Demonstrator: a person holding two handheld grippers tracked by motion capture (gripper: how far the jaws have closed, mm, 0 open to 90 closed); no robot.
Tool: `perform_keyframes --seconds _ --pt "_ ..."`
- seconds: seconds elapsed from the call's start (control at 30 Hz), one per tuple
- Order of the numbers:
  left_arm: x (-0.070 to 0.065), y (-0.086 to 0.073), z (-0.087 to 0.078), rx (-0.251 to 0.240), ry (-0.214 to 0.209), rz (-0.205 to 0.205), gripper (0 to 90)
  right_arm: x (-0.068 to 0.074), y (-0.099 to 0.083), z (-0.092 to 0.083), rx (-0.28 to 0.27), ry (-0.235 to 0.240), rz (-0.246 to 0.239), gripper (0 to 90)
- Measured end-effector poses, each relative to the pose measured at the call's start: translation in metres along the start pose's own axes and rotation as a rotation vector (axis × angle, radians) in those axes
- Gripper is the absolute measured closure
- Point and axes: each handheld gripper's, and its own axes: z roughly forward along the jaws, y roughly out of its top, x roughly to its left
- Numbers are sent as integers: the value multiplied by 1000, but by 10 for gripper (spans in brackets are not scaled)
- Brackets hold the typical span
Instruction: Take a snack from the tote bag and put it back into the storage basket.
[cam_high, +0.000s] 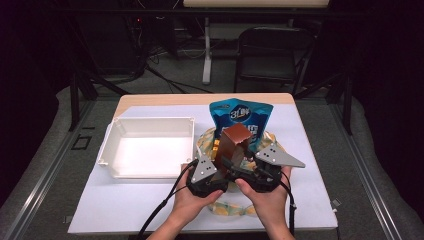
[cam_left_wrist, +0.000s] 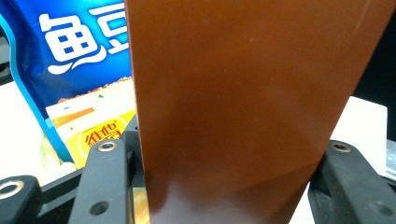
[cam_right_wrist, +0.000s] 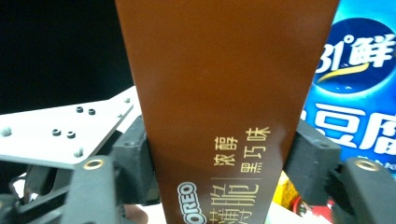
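Above the desk (cam_high: 125, 210), a smooth brown cardboard box (cam_high: 234, 142) stands upright — pinched between both tools, left tool (cam_high: 218, 172) and right tool (cam_high: 245, 170). Behind it — a glossy blue pouch (cam_high: 241, 114); beside it, an empty white tray (cam_high: 145, 172).

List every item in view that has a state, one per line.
Brown Oreo box: upright, held between both grippers.
Left gripper: closed on the box.
Right gripper: jaws at the box's sides.
White bin: empty.
Blue snack pouch: upright behind the box.
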Motion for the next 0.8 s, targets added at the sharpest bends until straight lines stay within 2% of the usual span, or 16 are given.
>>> perform_keyframes --seconds 0.07,0.1,0.13,0.3,0.33,0.37,0.43,0.53,0.6,0.63,0.8 --pt "3 0 -2 11 4 -4 445 0 0 -1 -8 5 -5 246" --pt "4 -1 -4 6 23 -12 446 0 1 -2 -18 11 -11 226" --pt "6 -1 -5 7 11 -15 447 1 1 -3 -31 8 -14 210" --pt "14 -1 -15 14 19 -24 448 0 3 -8 -55 25 -19 172" --pt "14 -2 -16 10 45 -31 448 0 3 -8 -59 29 -24 170" --pt "15 -2 -18 9 49 -36 448 0 3 -9 -61 30 -30 169" --pt "20 -3 -22 11 34 -47 449 0 2 -11 -71 38 -43 166" --pt "25 -4 -29 8 46 -56 448 1 3 -13 -62 34 -60 165" --pt "27 -5 -32 5 74 -57 448 0 2 -13 -61 29 -60 166" --pt "30 -5 -35 13 57 -55 448 -1 1 -14 -57 25 -63 167" --pt "38 -6 -46 10 78 -70 448 -6 -4 -15 -39 4 -75 171"
